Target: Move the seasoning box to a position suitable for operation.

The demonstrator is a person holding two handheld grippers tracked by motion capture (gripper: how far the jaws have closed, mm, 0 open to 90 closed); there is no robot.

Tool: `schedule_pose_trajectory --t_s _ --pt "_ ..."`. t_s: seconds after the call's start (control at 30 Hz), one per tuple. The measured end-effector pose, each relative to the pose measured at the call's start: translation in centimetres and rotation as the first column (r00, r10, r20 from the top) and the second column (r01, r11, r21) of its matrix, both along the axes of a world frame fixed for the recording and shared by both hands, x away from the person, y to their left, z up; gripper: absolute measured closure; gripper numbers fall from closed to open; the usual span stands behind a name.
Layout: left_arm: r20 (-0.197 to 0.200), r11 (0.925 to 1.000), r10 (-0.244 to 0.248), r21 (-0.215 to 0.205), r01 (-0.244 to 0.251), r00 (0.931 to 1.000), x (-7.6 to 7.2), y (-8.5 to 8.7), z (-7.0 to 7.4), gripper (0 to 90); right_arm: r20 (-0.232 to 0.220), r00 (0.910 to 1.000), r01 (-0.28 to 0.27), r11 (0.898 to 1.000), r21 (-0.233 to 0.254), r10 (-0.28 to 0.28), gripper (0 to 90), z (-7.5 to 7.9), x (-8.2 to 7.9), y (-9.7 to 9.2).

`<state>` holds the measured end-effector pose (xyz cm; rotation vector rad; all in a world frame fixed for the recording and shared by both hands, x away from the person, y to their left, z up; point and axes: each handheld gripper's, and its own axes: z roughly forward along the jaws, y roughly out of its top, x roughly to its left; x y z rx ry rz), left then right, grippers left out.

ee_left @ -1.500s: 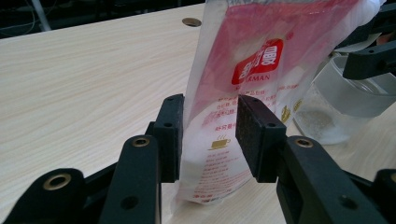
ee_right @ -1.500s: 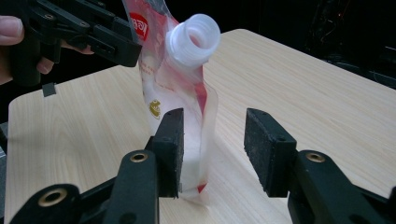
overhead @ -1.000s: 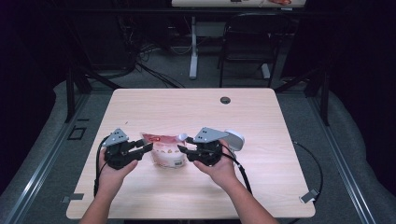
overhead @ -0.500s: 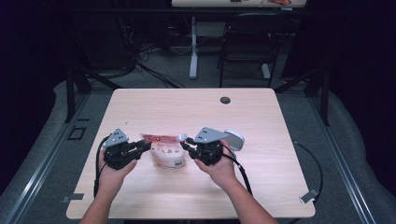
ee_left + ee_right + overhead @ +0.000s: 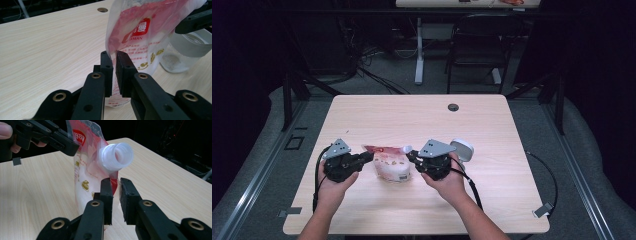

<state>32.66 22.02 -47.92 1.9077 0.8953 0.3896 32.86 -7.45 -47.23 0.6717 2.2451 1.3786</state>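
Now both claws have just been closing on the red-and-white soft plastic spout pouch (image 5: 392,162) at lower centre of the light wooden table (image 5: 492,130), left claw (image 5: 113,53) and right claw (image 5: 115,181) pinching opposite edges — best keep it upright, spout clear.

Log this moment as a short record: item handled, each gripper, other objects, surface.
item: red and white spout pouch, standing upright, white screw spout uncapped
left gripper: jaws just closing, pinching the pouch's side edge
right gripper: jaws just closing, pouch edge below the spout between them
other: clear jar behind the pouch
surface: light wooden table
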Motion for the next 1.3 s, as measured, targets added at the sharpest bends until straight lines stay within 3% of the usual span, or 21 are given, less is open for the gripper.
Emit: schedule_pose_trajectory --t_s 0.27,0.83,1.3 --pt "-0.002 0.9995 -0.032 -0.001 0.032 0.9995 -0.5 -0.4 0.3 86.4 0.011 0.9999 0.000 1.000 0.003 0.000 81.4 0.3 -0.5 -0.7" --pt "0.009 0.9953 -0.096 0.014 0.096 0.9953 -1.9 -3.0 0.2 86.7 0.013 0.9998 0.017 1.000 0.021 -0.017 80.9 -0.2 -2.5 -3.7" --pt "0.017 0.9937 -0.112 -0.002 0.112 0.9936 -2.4 -2.9 0.0 82.8 -0.022 0.9998 -0.001 0.999 0.049 0.002 74.9 -0.4 -2.9 -4.3"
